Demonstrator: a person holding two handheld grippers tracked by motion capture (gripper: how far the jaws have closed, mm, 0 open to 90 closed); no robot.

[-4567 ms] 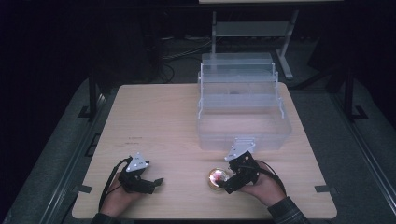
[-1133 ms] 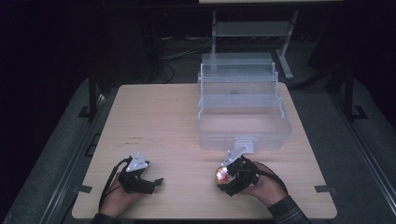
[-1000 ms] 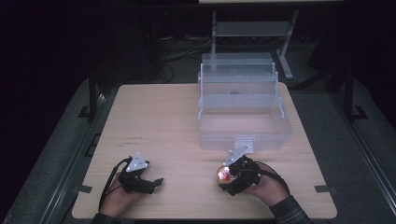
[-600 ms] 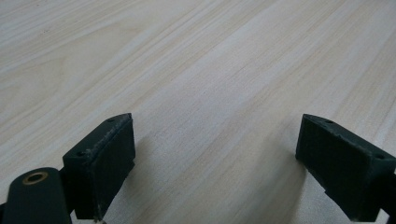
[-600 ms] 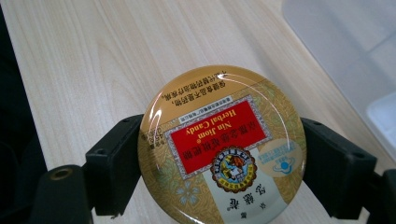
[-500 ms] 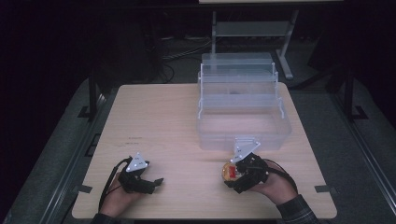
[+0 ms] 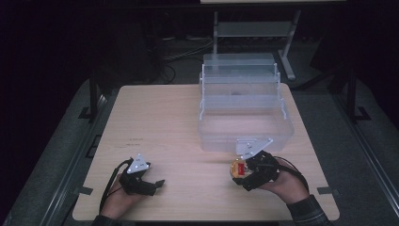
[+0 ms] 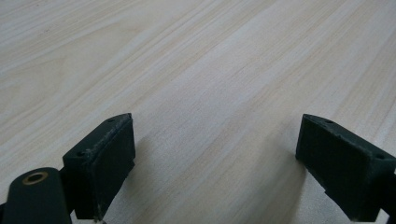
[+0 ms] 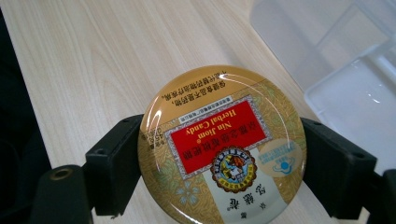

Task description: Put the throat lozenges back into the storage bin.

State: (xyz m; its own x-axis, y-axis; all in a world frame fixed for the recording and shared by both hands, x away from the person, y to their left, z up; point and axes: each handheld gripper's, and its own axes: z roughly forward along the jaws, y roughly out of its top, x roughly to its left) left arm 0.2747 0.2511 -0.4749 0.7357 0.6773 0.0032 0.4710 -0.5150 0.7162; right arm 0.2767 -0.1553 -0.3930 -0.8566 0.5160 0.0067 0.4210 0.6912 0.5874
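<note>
A round gold candy tin [image 9: 222,147] with a red label sits clamped between the two black jaws of my right gripper [image 9: 222,163], lifted just above the wooden table. In the high view the candy tin [image 7: 238,168] and right gripper [image 7: 244,174] hover near the front right of the table, close to the front wall of a clear plastic box [image 7: 244,136]. My left gripper [image 7: 150,184] rests at the front left, jaws wide apart. In the left gripper view, the left gripper [image 8: 224,172] has bare wood between its pads.
The clear plastic box [image 9: 345,60] with its stepped, raised trays takes up the right rear of the table [image 7: 160,122]. A metal stand [image 7: 254,28] is on the dark floor behind. Bare wood stretches across the left and middle.
The right gripper closed on the candy tin, raised it off the table and carried it slightly right toward the box. The left gripper stayed put.
</note>
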